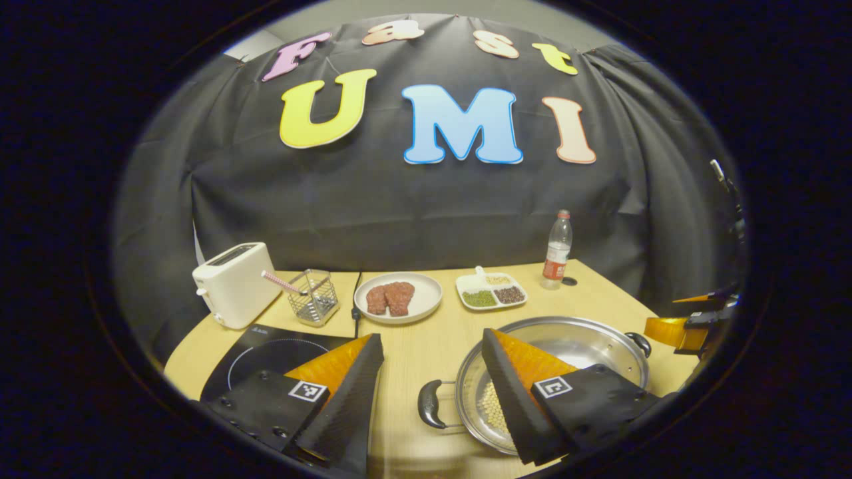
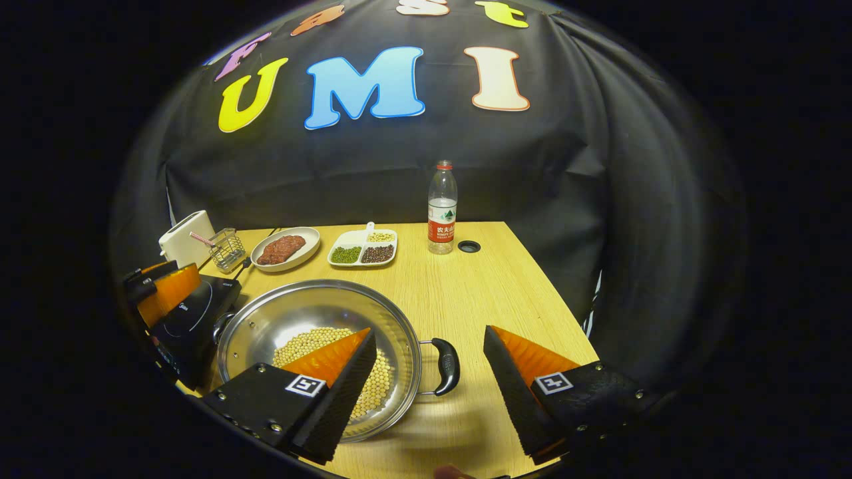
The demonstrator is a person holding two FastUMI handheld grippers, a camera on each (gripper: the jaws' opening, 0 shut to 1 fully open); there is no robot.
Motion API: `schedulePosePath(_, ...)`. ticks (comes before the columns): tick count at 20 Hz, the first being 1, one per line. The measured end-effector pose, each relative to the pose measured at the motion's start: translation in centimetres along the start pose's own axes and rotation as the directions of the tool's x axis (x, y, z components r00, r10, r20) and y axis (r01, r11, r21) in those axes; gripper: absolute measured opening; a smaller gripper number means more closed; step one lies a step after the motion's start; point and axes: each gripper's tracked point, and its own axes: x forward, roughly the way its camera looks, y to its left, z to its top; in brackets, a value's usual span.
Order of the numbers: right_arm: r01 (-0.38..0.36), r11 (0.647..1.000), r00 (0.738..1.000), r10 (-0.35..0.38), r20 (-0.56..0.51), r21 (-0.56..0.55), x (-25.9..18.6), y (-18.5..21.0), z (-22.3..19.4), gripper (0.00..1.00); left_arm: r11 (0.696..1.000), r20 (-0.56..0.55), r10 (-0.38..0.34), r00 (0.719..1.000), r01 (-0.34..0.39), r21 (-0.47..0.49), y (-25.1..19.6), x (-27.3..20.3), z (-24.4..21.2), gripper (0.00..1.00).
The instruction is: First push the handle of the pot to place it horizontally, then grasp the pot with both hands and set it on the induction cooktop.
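The pot (image 2: 319, 346) sits on the surface (image 2: 466, 293) just right of the induction cooktop (image 1: 266, 352), carrying a layer of pale beans. It is polished steel: rigid, probably slippery at the rim, moderately heavy, and its contents will shift if you tilt it. Your left gripper (image 1: 432, 399) is spread wide around one loop handle (image 1: 431, 404); your right gripper (image 2: 426, 386) is likewise released, straddling the opposite handle (image 2: 444, 366). Neither grips anything. Take hold at the two handles and lift level.
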Motion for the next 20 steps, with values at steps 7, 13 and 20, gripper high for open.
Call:
schedulePosePath(7,-0.006,0.999,1.000,0.005,-0.029,-0.033,1.8,0.3,-1.0,0.99,0.999,-0.154,-0.023,0.988,0.028,0.025,-0.8,2.9,-6.1,0.98)
schedulePosePath(13,-0.004,0.999,0.997,0.000,-0.078,-0.049,3.5,0.2,-2.8,0.99,1.000,-0.247,-0.025,0.969,0.028,0.009,-1.1,4.2,-9.5,0.98)
schedulePosePath(20,-0.006,1.000,0.986,0.002,-0.165,-0.027,5.0,-0.4,-5.4,0.99,1.000,-0.294,-0.006,0.956,0.011,0.018,-1.0,4.7,-10.9,0.91)
